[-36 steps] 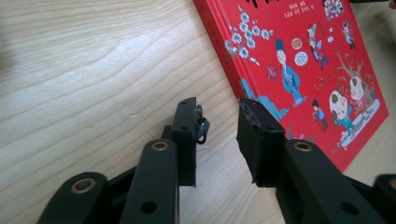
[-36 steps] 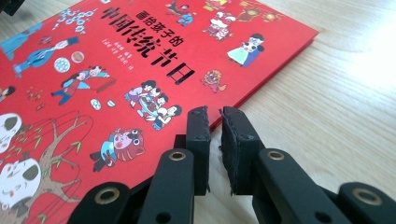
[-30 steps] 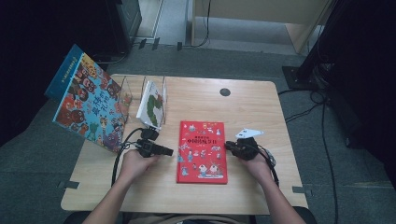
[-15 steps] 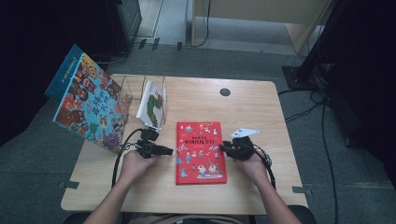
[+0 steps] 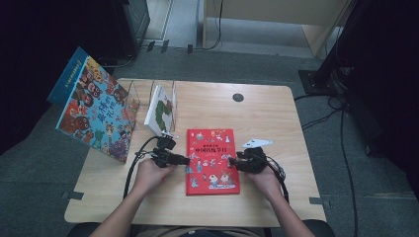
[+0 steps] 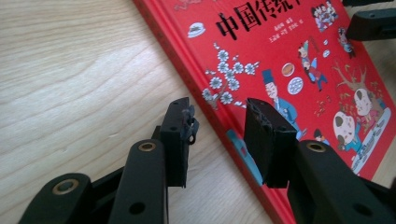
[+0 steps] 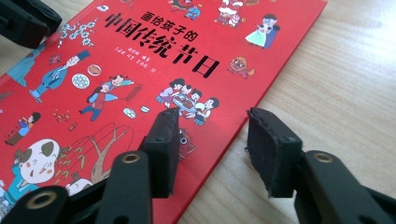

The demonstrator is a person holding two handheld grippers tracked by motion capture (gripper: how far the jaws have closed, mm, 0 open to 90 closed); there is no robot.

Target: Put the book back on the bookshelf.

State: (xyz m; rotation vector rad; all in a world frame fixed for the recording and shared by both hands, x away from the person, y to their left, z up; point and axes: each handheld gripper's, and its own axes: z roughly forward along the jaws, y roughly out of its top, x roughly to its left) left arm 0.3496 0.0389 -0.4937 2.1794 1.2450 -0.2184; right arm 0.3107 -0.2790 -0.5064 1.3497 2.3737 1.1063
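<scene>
A red picture book [image 5: 212, 160] lies flat, cover up, at the middle of the wooden table [image 5: 276, 123]. My left gripper [image 5: 185, 160] sits at its left edge. In the left gripper view the gripper [image 6: 217, 135] stands open, its jaws astride the book's [image 6: 299, 56] spine edge, with no pad pressing on it. My right gripper [image 5: 232, 164] is at the book's right edge. Its jaws [image 7: 212, 140] have just been opening and now stand apart over the edge of the cover [image 7: 140, 60], one over the book and one over the table.
A large colourful book [image 5: 96, 111] leans at the table's left edge. Beside it a clear stand [image 5: 170, 96] holds a white and green book [image 5: 160, 106]. A black round cap [image 5: 238, 97] sits in the far tabletop. Cables trail from both grippers toward the near edge.
The red book lies slightly further left than a second ago. Both hands have stayed nearly where they were, at its two side edges.
</scene>
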